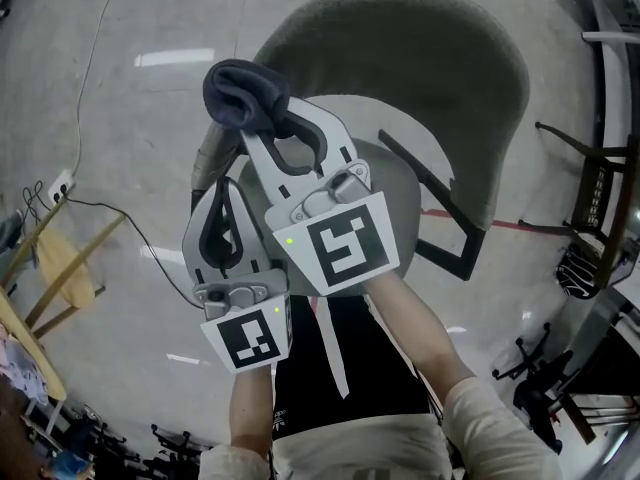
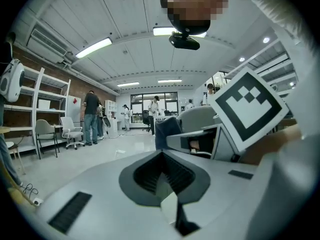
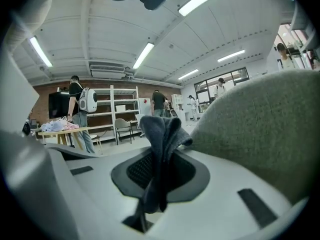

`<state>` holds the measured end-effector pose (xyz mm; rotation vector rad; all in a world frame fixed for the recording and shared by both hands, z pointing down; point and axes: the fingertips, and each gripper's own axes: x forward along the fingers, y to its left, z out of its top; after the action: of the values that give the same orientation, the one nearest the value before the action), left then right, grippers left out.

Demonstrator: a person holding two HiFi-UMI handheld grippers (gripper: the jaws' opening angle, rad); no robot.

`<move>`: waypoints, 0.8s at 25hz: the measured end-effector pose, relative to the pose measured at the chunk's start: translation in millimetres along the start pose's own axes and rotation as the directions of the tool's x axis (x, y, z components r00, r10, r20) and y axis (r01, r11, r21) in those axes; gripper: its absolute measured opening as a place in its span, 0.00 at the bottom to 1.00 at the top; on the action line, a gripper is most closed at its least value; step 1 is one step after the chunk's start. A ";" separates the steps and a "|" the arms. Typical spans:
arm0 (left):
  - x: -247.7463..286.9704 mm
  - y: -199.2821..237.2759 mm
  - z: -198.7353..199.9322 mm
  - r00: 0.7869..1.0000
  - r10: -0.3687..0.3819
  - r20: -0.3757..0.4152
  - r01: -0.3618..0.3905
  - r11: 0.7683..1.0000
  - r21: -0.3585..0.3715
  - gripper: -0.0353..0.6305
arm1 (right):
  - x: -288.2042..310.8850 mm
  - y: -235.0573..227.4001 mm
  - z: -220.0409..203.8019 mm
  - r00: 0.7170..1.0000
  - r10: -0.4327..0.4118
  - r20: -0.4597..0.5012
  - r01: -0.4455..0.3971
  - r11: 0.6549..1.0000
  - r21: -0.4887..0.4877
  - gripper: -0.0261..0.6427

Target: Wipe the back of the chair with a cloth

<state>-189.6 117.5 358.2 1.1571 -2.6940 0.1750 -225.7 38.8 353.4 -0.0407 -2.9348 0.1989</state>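
In the head view a grey padded chair back curves round a lighter seat just beyond my hands. A dark blue cloth is bunched at the tip of my right gripper, which is shut on it near the left end of the chair back. The right gripper view has the cloth pinched upright between the jaws of my right gripper, with the chair back close on the right. My left gripper sits lower left, beside the right one. Nothing lies between the shut jaws of my left gripper.
A wooden frame, a cable and a power strip lie on the floor at left. Black chair frames stand at right. People and shelving are far across the room.
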 end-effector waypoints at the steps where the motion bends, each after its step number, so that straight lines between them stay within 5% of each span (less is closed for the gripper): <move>1: 0.7 -0.3 -0.4 1.000 0.000 -0.001 0.000 1.000 0.002 0.07 | 1.0 -2.4 -1.9 1.000 -0.006 -0.008 0.006 1.000 -0.008 0.13; 13: 19.2 -20.7 -0.3 0.998 -0.059 0.010 0.059 0.998 0.030 0.07 | -12.0 -54.7 -12.9 0.987 -0.157 -0.034 0.156 0.987 -0.039 0.13; 20: 26.2 -42.8 0.1 0.992 -0.124 0.009 0.124 0.992 0.037 0.07 | -44.4 -117.1 -16.2 0.935 -0.354 -0.034 0.355 0.934 0.034 0.13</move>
<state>-176.0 69.8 365.4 1.3348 -2.6281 0.1993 -180.6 -76.9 376.3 0.4859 -2.8452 0.1972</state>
